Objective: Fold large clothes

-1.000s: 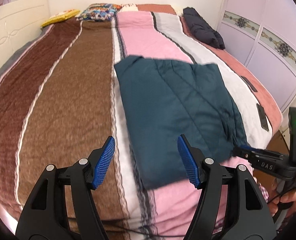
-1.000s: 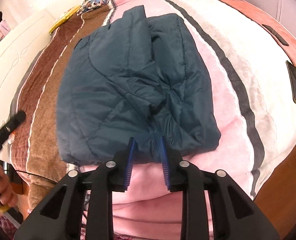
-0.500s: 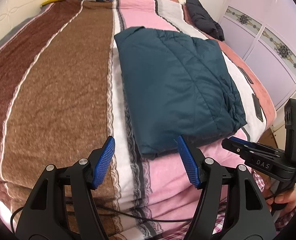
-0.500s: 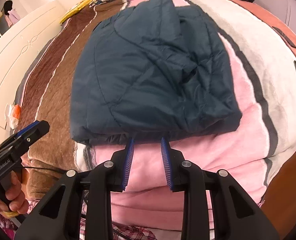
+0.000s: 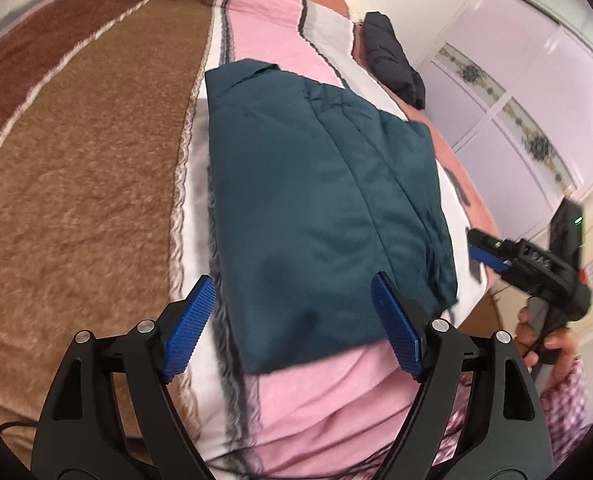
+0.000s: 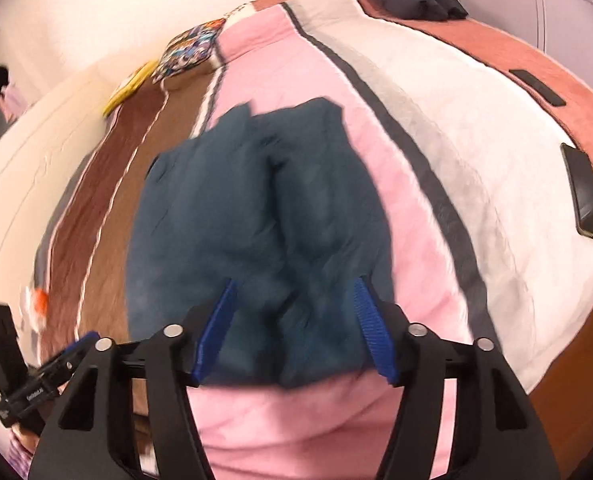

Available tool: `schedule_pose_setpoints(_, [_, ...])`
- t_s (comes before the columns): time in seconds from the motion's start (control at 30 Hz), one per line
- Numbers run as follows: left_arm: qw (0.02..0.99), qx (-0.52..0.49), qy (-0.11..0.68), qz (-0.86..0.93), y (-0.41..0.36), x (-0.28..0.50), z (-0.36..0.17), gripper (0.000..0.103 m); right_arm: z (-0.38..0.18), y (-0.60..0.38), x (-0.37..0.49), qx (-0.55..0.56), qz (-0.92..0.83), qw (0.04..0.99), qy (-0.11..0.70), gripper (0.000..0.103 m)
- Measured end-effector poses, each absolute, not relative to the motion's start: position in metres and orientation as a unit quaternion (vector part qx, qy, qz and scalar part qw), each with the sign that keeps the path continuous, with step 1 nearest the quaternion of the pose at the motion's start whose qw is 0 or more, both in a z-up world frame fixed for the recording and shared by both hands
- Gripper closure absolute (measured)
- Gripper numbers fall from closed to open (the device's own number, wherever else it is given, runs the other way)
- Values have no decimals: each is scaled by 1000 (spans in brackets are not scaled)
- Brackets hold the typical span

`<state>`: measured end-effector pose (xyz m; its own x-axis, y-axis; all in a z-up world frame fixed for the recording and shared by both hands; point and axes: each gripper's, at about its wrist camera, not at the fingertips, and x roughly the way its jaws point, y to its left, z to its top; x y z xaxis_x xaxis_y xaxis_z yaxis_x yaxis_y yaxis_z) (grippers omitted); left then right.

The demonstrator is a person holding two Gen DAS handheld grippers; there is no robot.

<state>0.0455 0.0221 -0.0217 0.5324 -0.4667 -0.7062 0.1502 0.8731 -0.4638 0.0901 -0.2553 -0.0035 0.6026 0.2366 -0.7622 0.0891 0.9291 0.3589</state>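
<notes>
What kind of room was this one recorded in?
Most likely a home bedroom: a bed with a striped blanket, pillows at its head, lilac wardrobe doors beside it, and a folded teal jacket on top.

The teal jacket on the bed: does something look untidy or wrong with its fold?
The teal jacket is folded into a rough rectangle, but the side toward the right gripper is bunched and puffy, not flat, with a deep crease down the middle. The side seen from the left wrist looks smooth. Nothing seems damaged.

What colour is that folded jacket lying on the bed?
Dark teal, plain with quilted seams. The jacket shows best in the left wrist view.
</notes>
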Motion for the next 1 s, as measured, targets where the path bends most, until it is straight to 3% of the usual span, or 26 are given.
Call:
schedule_pose_setpoints(0.23, [833, -233, 463, -195, 22, 101, -42, 21, -51, -298, 154, 252, 50, 828, 499, 39])
schedule_pose_setpoints(0.4, [822, -242, 474, -203, 16, 130, -53, 16, -79, -309, 186, 253, 52, 810, 526, 24])
schedule_pose_setpoints(0.7, [812, -265, 475, -210, 11, 151, -72, 6, -118, -326, 204, 306, 86, 774, 548, 12])
schedule_pose_setpoints(1.0, [824, -260, 473, -172, -11, 151, -75, 4, -118, -331, 195, 314, 93, 781, 531, 11])
